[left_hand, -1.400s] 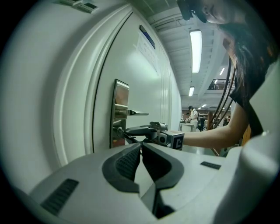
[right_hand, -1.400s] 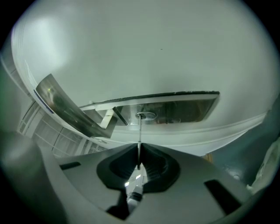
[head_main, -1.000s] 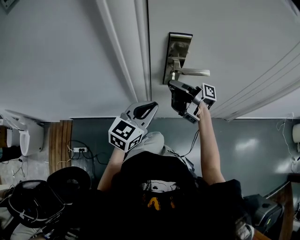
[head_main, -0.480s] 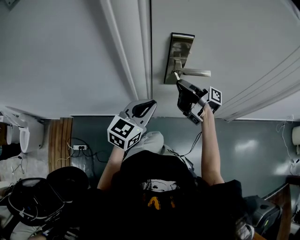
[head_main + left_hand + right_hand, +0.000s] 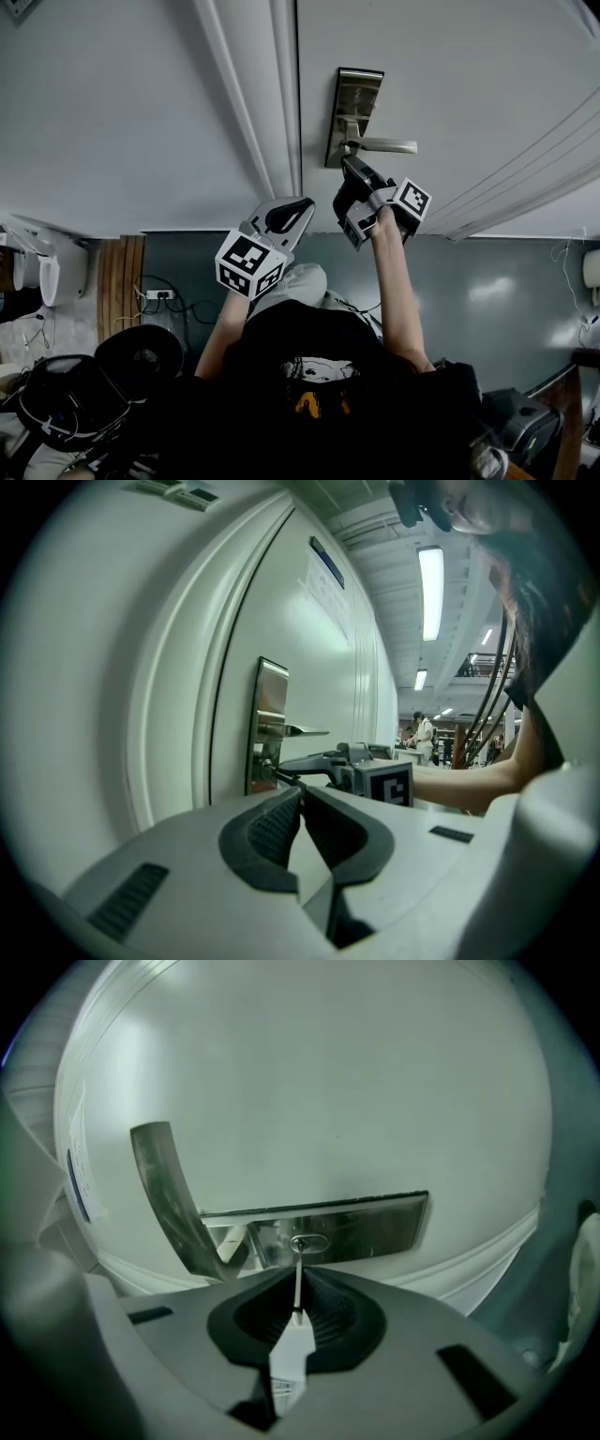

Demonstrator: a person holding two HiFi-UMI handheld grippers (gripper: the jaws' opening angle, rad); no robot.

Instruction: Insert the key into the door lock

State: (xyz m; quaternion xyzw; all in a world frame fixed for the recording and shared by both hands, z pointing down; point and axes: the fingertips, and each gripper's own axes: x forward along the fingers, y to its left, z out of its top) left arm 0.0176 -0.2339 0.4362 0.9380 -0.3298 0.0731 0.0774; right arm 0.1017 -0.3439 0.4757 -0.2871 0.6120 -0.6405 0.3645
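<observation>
Entry: the key (image 5: 297,1288) stands with its blade between the right gripper's (image 5: 298,1321) fingers (image 5: 342,1321), which are clamped on its pale head. The blade tip meets the keyhole (image 5: 306,1242) in the door lock plate (image 5: 375,1222). I cannot tell whether the tip has entered the slot. The lever handle (image 5: 167,1194) lies just beside the keyhole, clear of the blade.

Step in hand, as I judge it: alignment at the keyhole mouth, with insertion barely begun at most. The next move calls for a straight push along the blade axis, with the blade kept in line with the slot and no sideways load.

The left gripper (image 5: 300,799) has its fingers (image 5: 267,832) pressed together on nothing. It hangs below and left of the lock, off the door (image 5: 450,75), idle.
</observation>
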